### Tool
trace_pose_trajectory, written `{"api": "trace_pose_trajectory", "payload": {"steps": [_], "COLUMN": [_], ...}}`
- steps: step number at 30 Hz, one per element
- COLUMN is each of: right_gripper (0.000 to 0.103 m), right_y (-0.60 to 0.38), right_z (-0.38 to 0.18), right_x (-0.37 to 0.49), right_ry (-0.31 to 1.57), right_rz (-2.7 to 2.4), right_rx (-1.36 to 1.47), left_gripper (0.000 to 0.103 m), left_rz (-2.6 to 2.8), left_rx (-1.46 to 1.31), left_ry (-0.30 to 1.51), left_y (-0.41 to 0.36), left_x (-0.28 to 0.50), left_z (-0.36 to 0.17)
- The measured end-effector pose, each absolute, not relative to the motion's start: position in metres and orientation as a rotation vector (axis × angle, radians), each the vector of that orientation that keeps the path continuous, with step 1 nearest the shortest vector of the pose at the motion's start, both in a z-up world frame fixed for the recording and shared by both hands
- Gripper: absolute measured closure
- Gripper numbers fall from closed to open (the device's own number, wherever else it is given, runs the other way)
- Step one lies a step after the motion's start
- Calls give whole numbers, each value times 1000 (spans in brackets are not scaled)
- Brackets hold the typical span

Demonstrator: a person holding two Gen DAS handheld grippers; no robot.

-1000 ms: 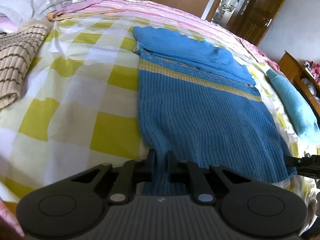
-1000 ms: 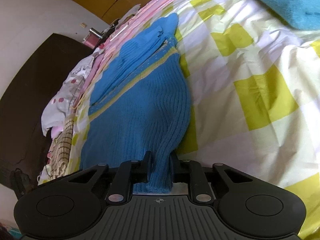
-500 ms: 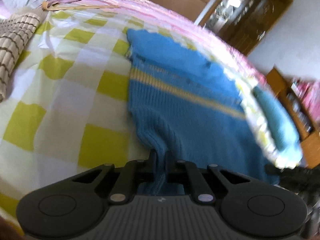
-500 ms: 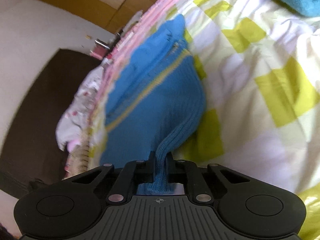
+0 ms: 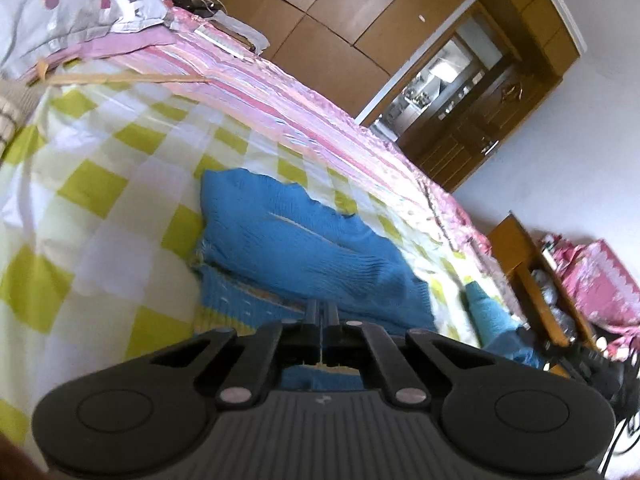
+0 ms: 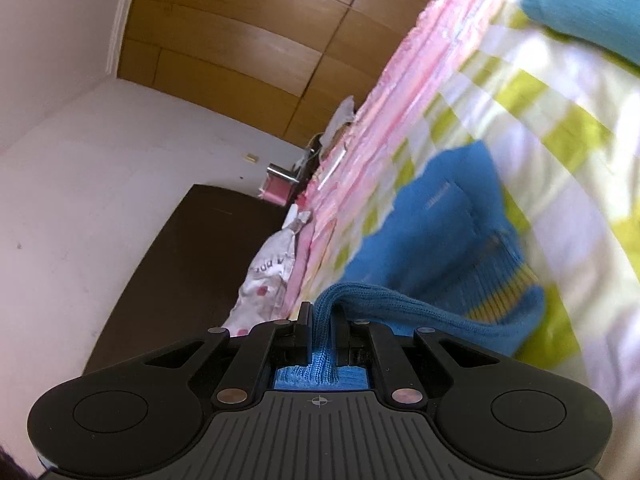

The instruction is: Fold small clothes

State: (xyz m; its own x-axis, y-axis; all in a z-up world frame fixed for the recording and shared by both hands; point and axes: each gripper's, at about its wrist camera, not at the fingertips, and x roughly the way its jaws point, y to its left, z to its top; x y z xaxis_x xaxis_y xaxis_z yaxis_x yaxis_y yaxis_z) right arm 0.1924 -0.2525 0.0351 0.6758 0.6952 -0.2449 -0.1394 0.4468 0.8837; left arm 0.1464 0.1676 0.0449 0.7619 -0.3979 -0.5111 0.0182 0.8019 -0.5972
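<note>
Two grippers, the left gripper (image 5: 321,312) and the right gripper (image 6: 322,316), are each clamping a hem corner of the blue ribbed knit sweater (image 5: 304,240) and carrying it over the upper part lying on the yellow-checked bed (image 5: 92,208), so the fold is looking roughly half finished, with laying down and smoothing remaining.

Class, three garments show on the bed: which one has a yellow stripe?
The blue knit sweater both grippers clamp; the teal folded piece is plain and the white garment has red dots.
</note>
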Motion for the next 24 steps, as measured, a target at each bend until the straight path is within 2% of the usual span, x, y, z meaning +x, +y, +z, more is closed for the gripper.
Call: {"api": "trace_pose_trajectory", "payload": {"steps": [4, 8, 14, 17, 19, 24], "right_gripper": [94, 94, 94, 94, 94, 94], "right_y": [-241, -242, -258, -266, -270, -270], "right_z": [33, 25, 13, 9, 6, -1], "right_x": [204, 181, 141, 129, 124, 122], "right_ry": [677, 705, 734, 746, 747, 760], "right_rz": [566, 555, 488, 470, 465, 469], "right_rx": [963, 922, 912, 909, 917, 942], "left_gripper": [96, 95, 87, 76, 55, 54], "left_rz": [-230, -227, -247, -263, -290, -294], "left_rx": [-563, -511, -439, -377, -339, -213], "left_ry": [743, 814, 872, 833, 827, 869], "left_y": [171, 169, 150, 143, 139, 124], "left_x": [139, 118, 105, 105, 107, 117], "left_z": [35, 21, 8, 14, 16, 10]}}
